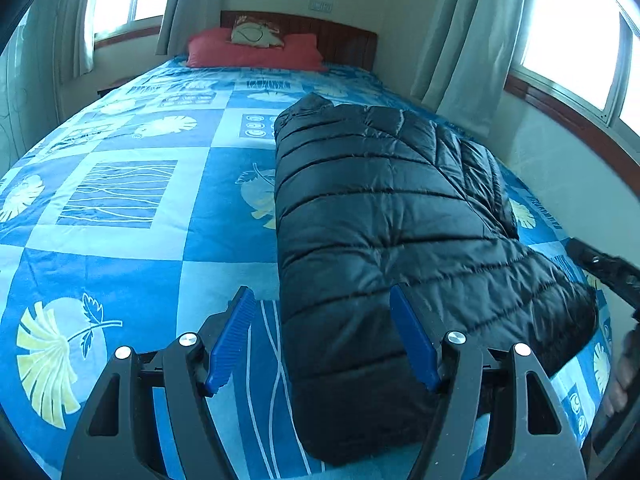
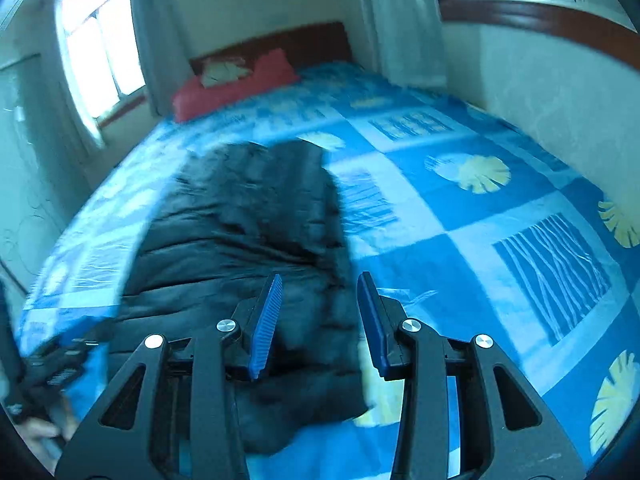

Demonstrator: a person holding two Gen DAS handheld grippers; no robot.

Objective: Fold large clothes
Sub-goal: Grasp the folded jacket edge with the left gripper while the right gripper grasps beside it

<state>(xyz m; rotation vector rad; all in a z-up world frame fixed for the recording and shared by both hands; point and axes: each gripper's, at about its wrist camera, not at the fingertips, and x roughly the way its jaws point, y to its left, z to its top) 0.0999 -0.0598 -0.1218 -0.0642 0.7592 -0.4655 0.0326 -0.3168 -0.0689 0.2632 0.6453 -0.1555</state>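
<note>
A home bedroom: bed, pillow, curtains

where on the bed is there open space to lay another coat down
Bare bedspread runs from the black puffer jacket's long edge to the far bedside, up to the red pillow. Crowded: the window-side strip beside the jacket, and the head end under pillows.

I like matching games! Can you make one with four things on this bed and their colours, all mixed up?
Things:
1. jacket
2. pillow
3. bedspread
4. headboard

Colours:
A. red
B. brown
C. black
D. blue with pale leaves

Pairs: 1-C, 2-A, 3-D, 4-B
</note>
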